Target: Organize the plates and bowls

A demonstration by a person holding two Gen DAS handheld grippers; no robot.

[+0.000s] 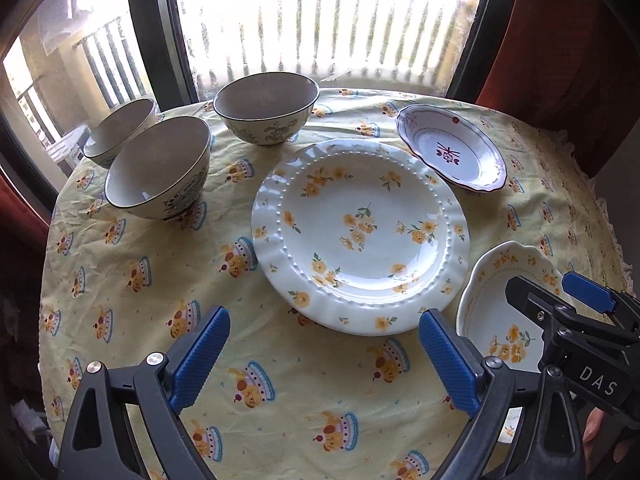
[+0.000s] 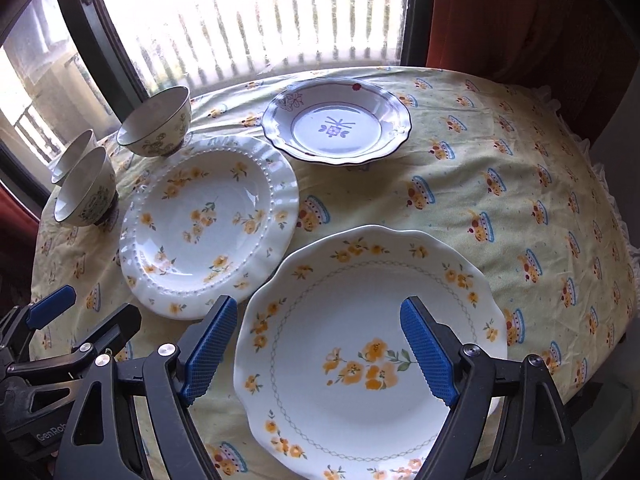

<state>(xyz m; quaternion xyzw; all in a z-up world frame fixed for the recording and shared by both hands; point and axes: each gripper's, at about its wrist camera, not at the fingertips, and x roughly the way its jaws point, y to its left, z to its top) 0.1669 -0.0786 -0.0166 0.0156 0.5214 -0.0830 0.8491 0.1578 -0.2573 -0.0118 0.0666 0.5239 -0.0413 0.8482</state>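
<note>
Three plates and three bowls sit apart on a round table. A beaded yellow-flower plate (image 1: 360,236) (image 2: 208,224) lies mid-table. A scalloped yellow-flower plate (image 1: 500,312) (image 2: 360,356) lies at the near right. A red-trimmed plate (image 1: 452,148) (image 2: 336,124) lies at the far right. Three patterned bowls (image 1: 160,168) (image 1: 266,108) (image 1: 120,130) stand at the far left, also in the right wrist view (image 2: 86,188) (image 2: 156,122) (image 2: 72,156). My left gripper (image 1: 324,352) is open and empty above the cloth near the beaded plate. My right gripper (image 2: 320,348) is open and empty above the scalloped plate.
A yellow tablecloth (image 1: 132,276) with a cupcake print covers the table. A window with bars (image 1: 320,24) is behind the table. Red curtains (image 2: 520,20) hang at the far right. The table edge drops off on the right (image 2: 616,280).
</note>
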